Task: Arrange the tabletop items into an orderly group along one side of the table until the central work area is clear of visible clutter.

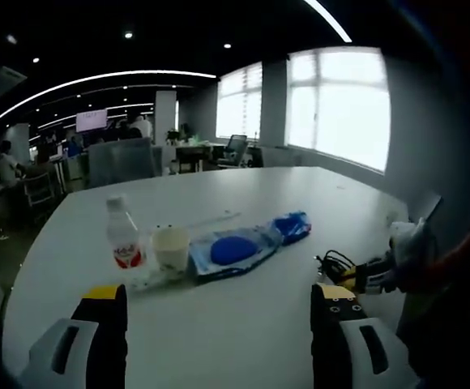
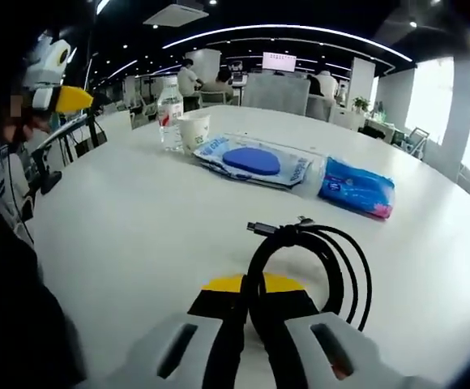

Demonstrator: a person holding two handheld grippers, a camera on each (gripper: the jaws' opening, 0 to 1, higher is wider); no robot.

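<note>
On the white table (image 1: 243, 324) stand a small water bottle (image 1: 124, 239) with a red label and a paper cup (image 1: 170, 247), side by side. To their right lie a clear bag with a blue disc (image 1: 235, 250) and a blue packet (image 1: 292, 225). My left gripper (image 1: 217, 306) hangs open above the near table edge, holding nothing. My right gripper (image 2: 249, 298) is shut on a coiled black cable (image 2: 312, 247), low over the table; it also enters the left gripper view (image 1: 365, 275). Beyond the cable I see the bottle (image 2: 169, 113), cup (image 2: 194, 130), bag (image 2: 255, 162) and packet (image 2: 356, 188).
A grey chair (image 1: 120, 160) stands at the table's far edge. Behind it are office desks, seated people and bright windows (image 1: 340, 101). The left gripper's yellow tip (image 2: 69, 99) shows at the upper left of the right gripper view. Bare tabletop (image 2: 138, 219) lies in front of the items.
</note>
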